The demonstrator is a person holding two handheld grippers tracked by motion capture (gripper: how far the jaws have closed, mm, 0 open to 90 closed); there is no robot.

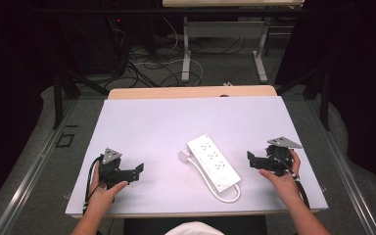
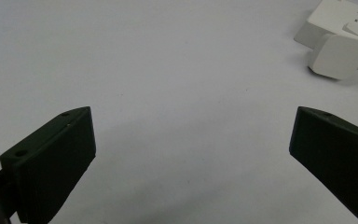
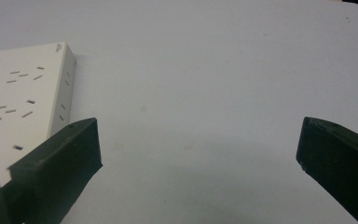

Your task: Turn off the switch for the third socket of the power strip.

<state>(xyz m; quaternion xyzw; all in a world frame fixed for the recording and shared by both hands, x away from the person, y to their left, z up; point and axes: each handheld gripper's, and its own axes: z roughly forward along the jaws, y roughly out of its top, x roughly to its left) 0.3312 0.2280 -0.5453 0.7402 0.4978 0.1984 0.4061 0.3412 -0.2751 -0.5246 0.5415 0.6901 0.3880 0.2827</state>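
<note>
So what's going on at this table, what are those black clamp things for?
A person sits at a white table holding a two-jaw gripper in each hand. The left gripper and the right gripper both rest near the table's front edge with jaws wide open, holding nothing. Between them lies a white power strip with its plug and cord curled beside it. Neither gripper touches it yet, so the work looks about to begin.

High overview, two close tabletop (image 1: pixel 142 122) views
</note>
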